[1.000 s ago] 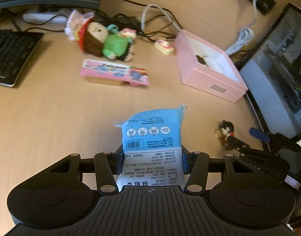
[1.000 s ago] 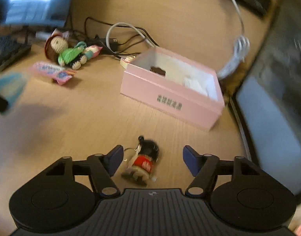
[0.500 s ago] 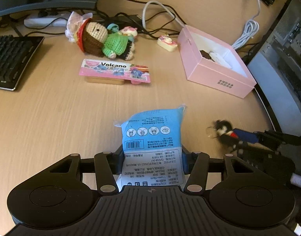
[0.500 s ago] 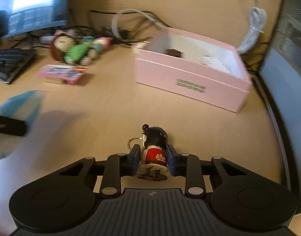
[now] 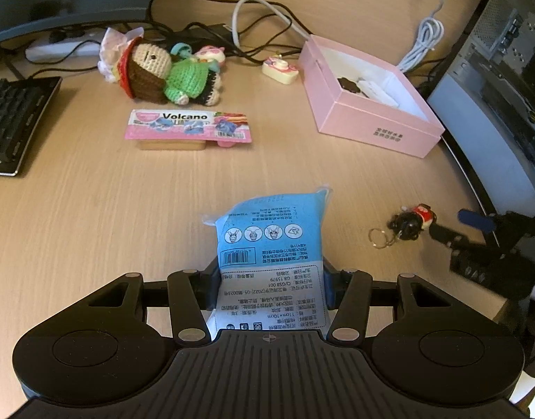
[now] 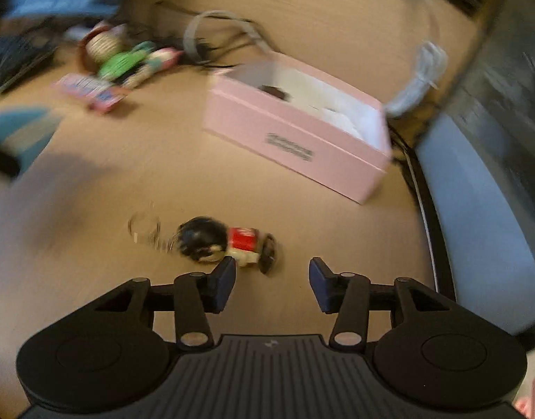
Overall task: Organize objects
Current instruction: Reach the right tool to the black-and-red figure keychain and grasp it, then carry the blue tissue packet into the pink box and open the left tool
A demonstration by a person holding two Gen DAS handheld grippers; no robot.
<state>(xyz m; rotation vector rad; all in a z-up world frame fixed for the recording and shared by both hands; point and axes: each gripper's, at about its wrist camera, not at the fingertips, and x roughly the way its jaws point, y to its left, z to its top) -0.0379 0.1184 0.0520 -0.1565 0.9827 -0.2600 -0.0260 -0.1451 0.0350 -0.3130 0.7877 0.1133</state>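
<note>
The left gripper is clamped on the blue packet, which stands up between its pads above the table; this grip is unchanged over the last second.

The right gripper has changed. Half a second ago its pads were pressed on the doll keychain, which stood upright between them. Now the jaws are opening and the keychain lies on its side on the table, just beyond the left fingertip and not between the pads. Its ring trails to the left. The right wrist view is blurred, so contact between the left pad and the figure's feet cannot be confirmed.

In the left wrist view the keychain lies at the right, near the right gripper and well apart from the pink box, which stands open farther back with two small items already inside.

Judgement: the grasp has been lost or released short of the box. The keychain is not yet stowed. A fresh approach is required, with the gripper shifted left to centre the figure's body between the pads before closing.
</note>
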